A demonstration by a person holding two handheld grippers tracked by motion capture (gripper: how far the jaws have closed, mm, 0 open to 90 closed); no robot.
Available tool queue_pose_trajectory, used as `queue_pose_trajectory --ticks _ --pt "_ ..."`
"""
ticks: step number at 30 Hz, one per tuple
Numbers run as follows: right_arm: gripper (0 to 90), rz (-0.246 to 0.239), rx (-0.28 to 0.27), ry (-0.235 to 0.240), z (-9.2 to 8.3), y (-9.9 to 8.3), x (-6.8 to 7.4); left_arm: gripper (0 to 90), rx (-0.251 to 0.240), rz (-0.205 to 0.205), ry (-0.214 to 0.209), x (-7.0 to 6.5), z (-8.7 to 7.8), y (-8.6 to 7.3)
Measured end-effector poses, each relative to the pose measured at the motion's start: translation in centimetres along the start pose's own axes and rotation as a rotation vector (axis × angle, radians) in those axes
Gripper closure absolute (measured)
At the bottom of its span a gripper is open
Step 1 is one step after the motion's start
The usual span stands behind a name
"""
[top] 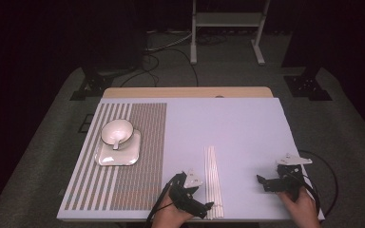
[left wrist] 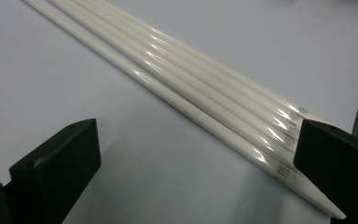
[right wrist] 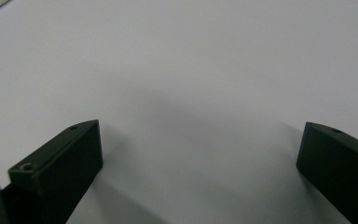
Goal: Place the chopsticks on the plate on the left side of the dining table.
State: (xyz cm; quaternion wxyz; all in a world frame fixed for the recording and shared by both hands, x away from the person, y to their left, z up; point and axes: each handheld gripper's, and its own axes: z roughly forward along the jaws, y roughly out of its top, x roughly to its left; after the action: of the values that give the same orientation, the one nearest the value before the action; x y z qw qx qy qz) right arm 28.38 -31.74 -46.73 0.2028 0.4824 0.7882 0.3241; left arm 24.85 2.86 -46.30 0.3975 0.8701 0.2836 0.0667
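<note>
Chopsticks (left wrist: 205, 88): white, glossy, tapered, laid side by side, ends printed with a small mark. Left gripper (left wrist: 200, 154) jaws spread beside them; right gripper (right wrist: 200, 154) jaws spread.

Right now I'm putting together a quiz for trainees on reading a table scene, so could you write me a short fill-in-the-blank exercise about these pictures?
1. The white chopsticks lie side by side on the table, between the two ____.
2. The left gripper has its jaws ____, right beside the chopsticks.
3. The bowl rests on a white ____ on the striped mat.
4. The right gripper has ____ between its jaws.

Missing words: grippers; open; plate; nothing
</note>
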Motion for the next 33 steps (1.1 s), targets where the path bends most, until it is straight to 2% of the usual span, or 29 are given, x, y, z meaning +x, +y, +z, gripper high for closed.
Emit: queue_pose_trajectory --ticks 15,33 --pt "0.0 0.000 0.000 0.000 0.0 0.0 0.0 0.0 0.017 0.048 0.051 -0.9 0.1 -0.3" --pt "0.0 0.000 0.000 0.000 0.0 0.0 0.0 0.0 0.019 0.046 0.055 -1.6 -1.3 -1.6"
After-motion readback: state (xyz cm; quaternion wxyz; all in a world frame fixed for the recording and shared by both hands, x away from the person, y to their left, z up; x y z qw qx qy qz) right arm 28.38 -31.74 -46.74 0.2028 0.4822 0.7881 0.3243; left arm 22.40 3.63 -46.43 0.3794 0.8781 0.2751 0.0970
